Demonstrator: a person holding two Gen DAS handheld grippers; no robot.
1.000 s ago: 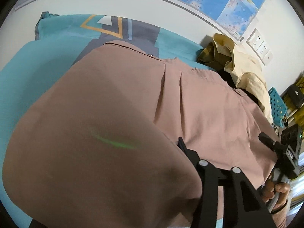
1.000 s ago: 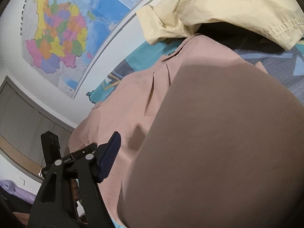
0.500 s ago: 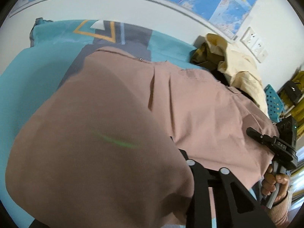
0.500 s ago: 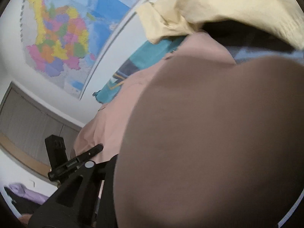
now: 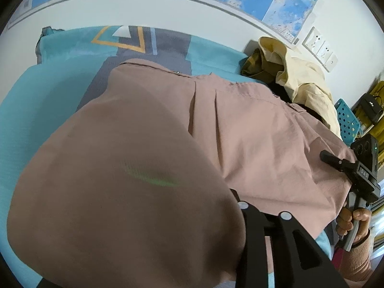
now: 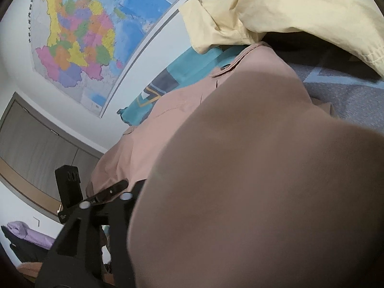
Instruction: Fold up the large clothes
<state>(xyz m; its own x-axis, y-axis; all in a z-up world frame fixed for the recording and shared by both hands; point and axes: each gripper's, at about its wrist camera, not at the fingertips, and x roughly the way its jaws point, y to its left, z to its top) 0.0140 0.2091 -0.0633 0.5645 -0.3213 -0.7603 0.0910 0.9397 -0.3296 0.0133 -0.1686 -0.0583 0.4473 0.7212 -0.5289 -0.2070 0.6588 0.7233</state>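
A large dusty-pink garment (image 5: 252, 132) lies spread on the bed. Its near edge is lifted and bulges over my left gripper (image 5: 206, 196), hiding one finger and both tips. The jaws are opening with cloth between them. Only the black right-hand finger (image 5: 252, 216) shows. In the right wrist view the same pink garment (image 6: 192, 105) drapes over my right gripper (image 6: 182, 192). Those jaws are opening too, and the visible finger (image 6: 134, 192) stands at the cloth's edge. A hand (image 5: 348, 220) holds the right gripper (image 5: 333, 159) at the garment's right end. The left gripper (image 6: 120, 184) shows at the left end.
The bed cover (image 5: 36, 110) is teal and grey. A pale yellow garment (image 5: 304, 84) and an olive one (image 5: 254, 67) are heaped at the back right by the wall. A blue perforated basket (image 5: 348, 124) stands beyond the bed. A wardrobe (image 6: 36, 148) lies off to the left.
The right gripper's visible finger closed in under the pink cloth, then swung back out to its edge. The left wrist view is almost unchanged, with the cloth still bulging over that gripper.
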